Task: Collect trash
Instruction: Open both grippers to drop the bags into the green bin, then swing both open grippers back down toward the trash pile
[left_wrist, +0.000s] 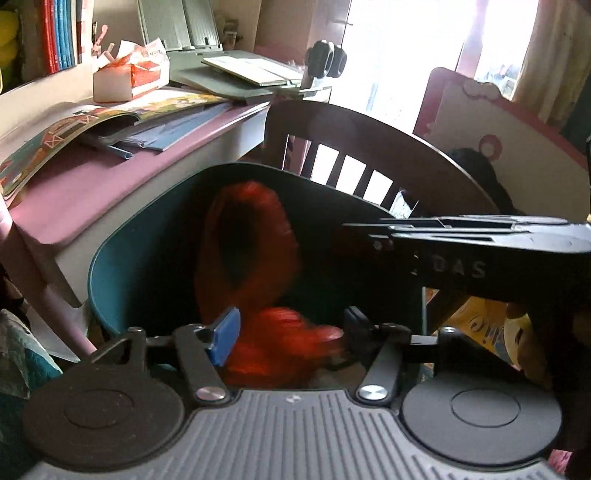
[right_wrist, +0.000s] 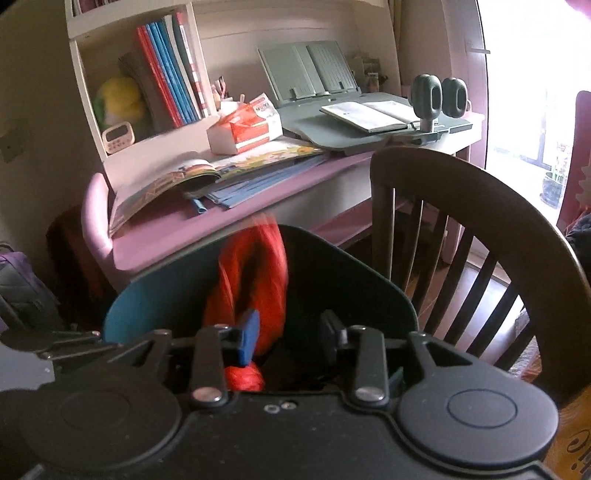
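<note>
Behind everything stands a pink desk (right_wrist: 177, 236) with white shelves above it, set beside a bright window at the right edge of both views.

1. Desk. Its top carries an open picture book (right_wrist: 166, 181) at the near left corner, a stack of blue folders just beside it, a grey book stand (right_wrist: 314, 74) along the back edge, and an open notebook (right_wrist: 369, 114) toward the right end. A row of red and blue books (right_wrist: 170, 74) stands upright on the shelf.

2. Chair. A dark wooden chair (right_wrist: 461, 206) with vertical slats stands in front of the desk's right end.

3. Bin. A teal waste bin (left_wrist: 110, 266) sits below the desk's front edge, just left of the chair, its mouth facing both cameras.

4. Trash. A red plastic bag (left_wrist: 251, 251) (motion-blurred) hangs inside the bin's mouth, its upper end rising above the far rim and its lower end bunched near the fingertips.

5. Grippers. The left gripper (left_wrist: 288, 332) is spread, with the bag's lower end between the blue pads but not pinched. The right gripper (right_wrist: 290, 336) is likewise spread; the bag lies against its left pad, unclamped. Both hover over the bin's near rim. The right gripper's body also crosses the right side of the left wrist view.
</note>
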